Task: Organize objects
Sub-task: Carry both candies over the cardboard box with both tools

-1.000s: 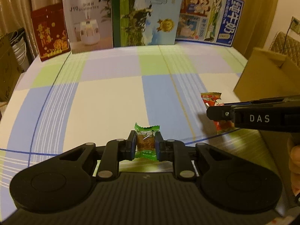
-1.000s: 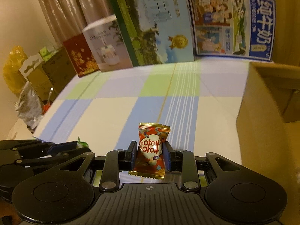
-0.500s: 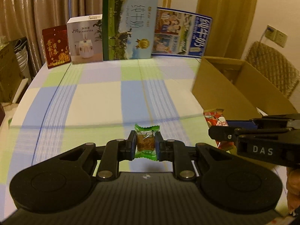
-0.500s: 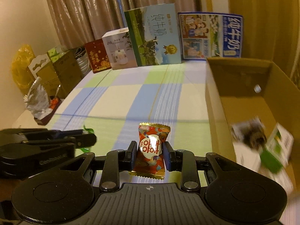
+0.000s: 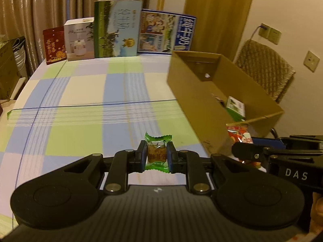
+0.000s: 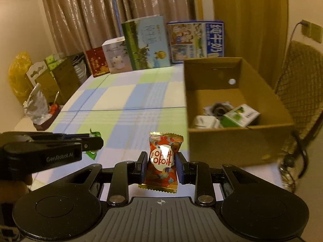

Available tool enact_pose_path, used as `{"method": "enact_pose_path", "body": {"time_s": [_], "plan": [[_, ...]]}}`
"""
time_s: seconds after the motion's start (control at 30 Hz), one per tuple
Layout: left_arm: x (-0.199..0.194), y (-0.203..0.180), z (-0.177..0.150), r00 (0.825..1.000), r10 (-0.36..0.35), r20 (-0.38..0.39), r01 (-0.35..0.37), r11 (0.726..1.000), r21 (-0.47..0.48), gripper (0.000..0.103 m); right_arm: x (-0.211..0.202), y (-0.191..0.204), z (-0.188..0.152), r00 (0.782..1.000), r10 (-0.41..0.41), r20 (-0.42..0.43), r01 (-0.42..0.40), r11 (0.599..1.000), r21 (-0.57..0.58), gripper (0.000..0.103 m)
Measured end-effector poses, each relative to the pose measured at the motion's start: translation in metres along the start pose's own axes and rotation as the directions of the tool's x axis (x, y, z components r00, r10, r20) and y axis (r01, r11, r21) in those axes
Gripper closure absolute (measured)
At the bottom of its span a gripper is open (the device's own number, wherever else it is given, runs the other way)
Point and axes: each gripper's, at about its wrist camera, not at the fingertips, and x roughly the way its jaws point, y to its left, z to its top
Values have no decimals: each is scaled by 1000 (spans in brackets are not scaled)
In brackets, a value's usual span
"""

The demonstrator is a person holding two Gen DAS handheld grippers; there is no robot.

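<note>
My left gripper (image 5: 157, 155) is shut on a small green-wrapped candy (image 5: 157, 153), held above the checked tablecloth. My right gripper (image 6: 160, 162) is shut on a red and gold candy packet (image 6: 161, 161), also held above the table. The open cardboard box (image 6: 238, 139) stands at the right, just beyond and right of the right gripper; it holds a green and white carton (image 6: 241, 115) and other small items. In the left wrist view the box (image 5: 199, 109) is ahead to the right and the red candy (image 5: 240, 136) shows beside it.
Several upright cartons line the table's far edge, among them a green milk box (image 5: 117, 31) and a blue one (image 5: 167, 33). A wicker chair (image 5: 264, 68) stands behind the box. Bags and boxes (image 6: 40, 92) crowd the floor at the left.
Both grippers have risen and pulled back with their candies. The table looks farther below, and the box's inside has come into view.
</note>
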Motion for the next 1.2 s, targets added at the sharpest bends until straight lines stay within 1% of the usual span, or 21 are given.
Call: {"method": "enact_pose_path", "body": {"time_s": [0.07, 0.3, 0.47, 0.53, 0.9, 1.2], "plan": [[-4, -13, -2, 1000, -13, -9, 13, 1000, 11, 87, -13, -10, -4, 1000, -15, 4, 15, 1000, 9, 77], [-14, -51, -10, 999, -36, -6, 36, 999, 39, 87, -49, -39, -20, 998, -55, 22, 54, 997, 49, 76], [-18, -65, -15, 996, -86, -34, 86, 996, -3, 87, -63, -59, -26, 997, -75, 36, 72, 993, 94, 76], [-21, -73, -16, 995, -90, -36, 90, 996, 10, 87, -68, -65, -28, 996, -80, 39, 76, 991, 107, 76], [-27, -106, -21, 992, -122, -41, 124, 990, 60, 87, -82, -79, -35, 993, -105, 53, 97, 986, 138, 76], [-27, -115, -22, 990, -133, -46, 136, 988, 73, 87, -83, -81, -33, 992, -109, 58, 100, 985, 142, 76]]}}
